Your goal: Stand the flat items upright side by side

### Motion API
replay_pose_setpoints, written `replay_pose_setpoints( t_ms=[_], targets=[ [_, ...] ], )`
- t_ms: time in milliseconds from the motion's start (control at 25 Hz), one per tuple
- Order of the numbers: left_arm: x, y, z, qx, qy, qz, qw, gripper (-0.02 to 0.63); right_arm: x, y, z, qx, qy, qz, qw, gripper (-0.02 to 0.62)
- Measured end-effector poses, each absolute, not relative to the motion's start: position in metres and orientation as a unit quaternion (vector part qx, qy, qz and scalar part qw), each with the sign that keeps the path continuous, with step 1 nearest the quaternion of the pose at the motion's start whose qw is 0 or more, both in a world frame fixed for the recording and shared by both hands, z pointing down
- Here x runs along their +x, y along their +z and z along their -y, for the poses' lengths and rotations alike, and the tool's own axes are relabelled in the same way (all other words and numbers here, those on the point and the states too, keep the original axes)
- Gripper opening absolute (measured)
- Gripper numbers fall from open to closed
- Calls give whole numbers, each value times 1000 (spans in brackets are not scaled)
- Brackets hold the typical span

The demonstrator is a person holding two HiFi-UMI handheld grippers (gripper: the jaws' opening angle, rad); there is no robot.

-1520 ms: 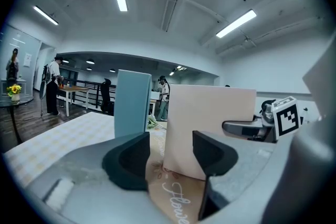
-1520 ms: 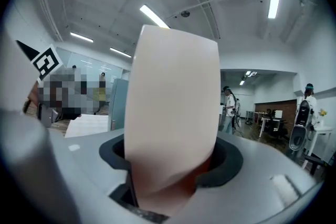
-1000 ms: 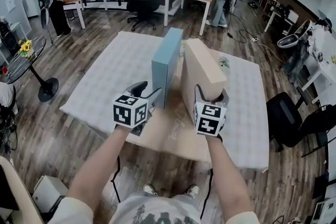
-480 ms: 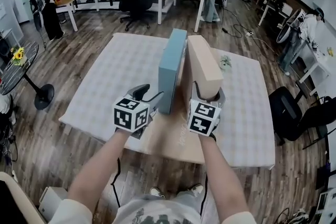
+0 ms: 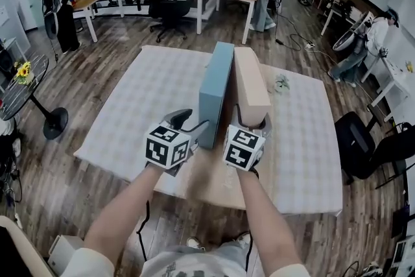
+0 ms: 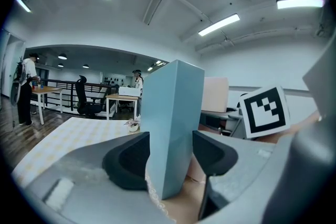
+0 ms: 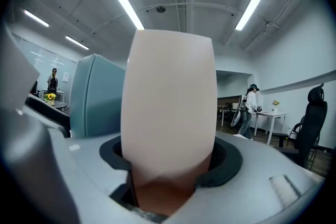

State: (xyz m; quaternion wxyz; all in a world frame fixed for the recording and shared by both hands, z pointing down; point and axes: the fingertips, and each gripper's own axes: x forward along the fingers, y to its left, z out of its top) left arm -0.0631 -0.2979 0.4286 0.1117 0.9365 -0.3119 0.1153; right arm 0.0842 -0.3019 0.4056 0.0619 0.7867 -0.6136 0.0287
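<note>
The left gripper (image 5: 192, 126) is clamping the blue box (image 5: 216, 91), the right gripper (image 5: 251, 120) the beige box (image 5: 251, 82), both upright side by side; likely only release remains.

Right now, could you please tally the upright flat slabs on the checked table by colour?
Light blue flat rectangular slab: 1
Beige flat rectangular slab: 1
Total: 2

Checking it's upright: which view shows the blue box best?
Head view: the whole blue box stands upright. The left gripper view shows only its near end; the right gripper view, a sliver beside the beige box.
</note>
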Motion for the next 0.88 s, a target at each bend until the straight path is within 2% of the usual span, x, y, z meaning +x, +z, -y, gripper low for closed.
replay_pose_setpoints(
  t_ms=[440, 680, 880],
  targets=[
    [-50, 426, 299, 943, 122, 291, 103, 256, 78, 409, 317, 782, 45, 620, 54, 311],
    [-48, 427, 299, 944, 121, 288, 104, 256, 72, 410, 314, 742, 65, 666, 51, 328],
    [-46, 424, 301, 945, 119, 287, 104, 256, 64, 409, 302, 681, 57, 727, 73, 345]
  ],
)
